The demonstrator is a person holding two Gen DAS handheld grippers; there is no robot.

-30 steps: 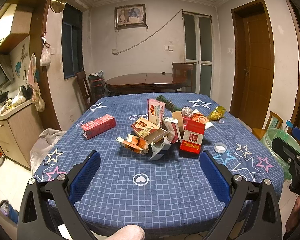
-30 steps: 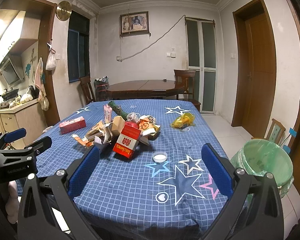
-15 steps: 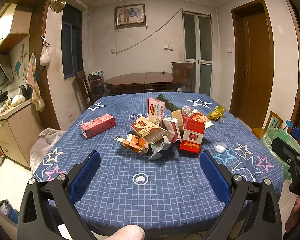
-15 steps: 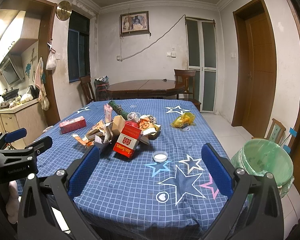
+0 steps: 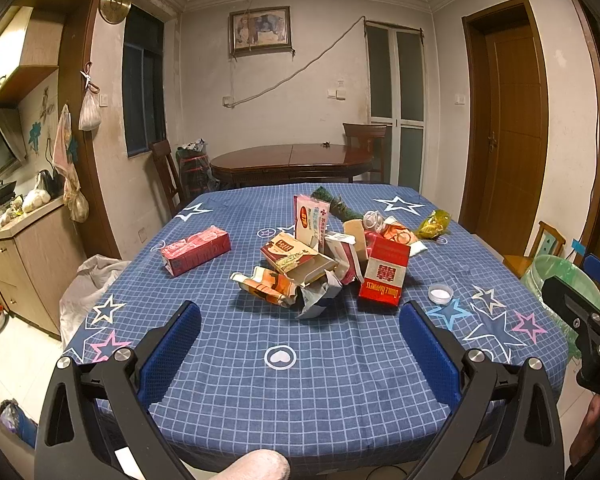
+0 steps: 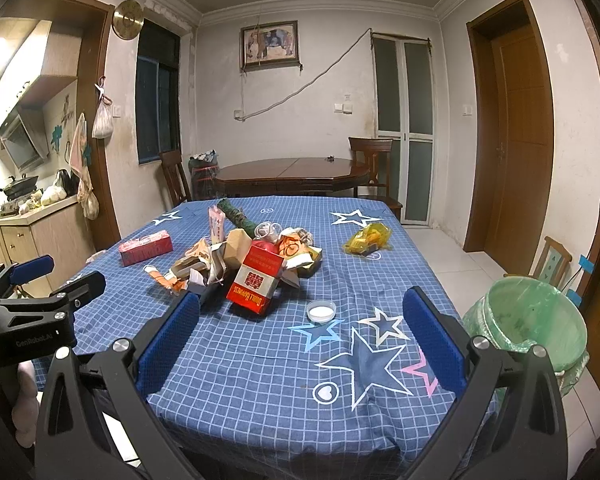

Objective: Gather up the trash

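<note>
Left wrist view showed almost nothing altered from a second before: the left gripper [image 5: 300,332] hung at the near edge of the counter [image 5: 340,380] with its jaws spread wide and empty, the trash pile [image 5: 320,256] just as it had been. The right gripper [image 6: 300,320] was likewise spread wide, holding nothing, barely shifted. By my judgement, collecting had not begun; both tools were only lined up for a first reach.

The pile sat mid-counter, well ahead of both grippers and apart from them. Nearest was the red cigarette carton [image 5: 384,276], leaning against the heap, with a small white cap [image 5: 440,292] just to its right. A red box [image 5: 196,250] lay alone toward the left, and a yellow wrapper [image 6: 368,240] farther off on the right. The green-lined bin [image 6: 528,320] stood on the floor beside the counter's right edge, close to the right gripper.
</note>
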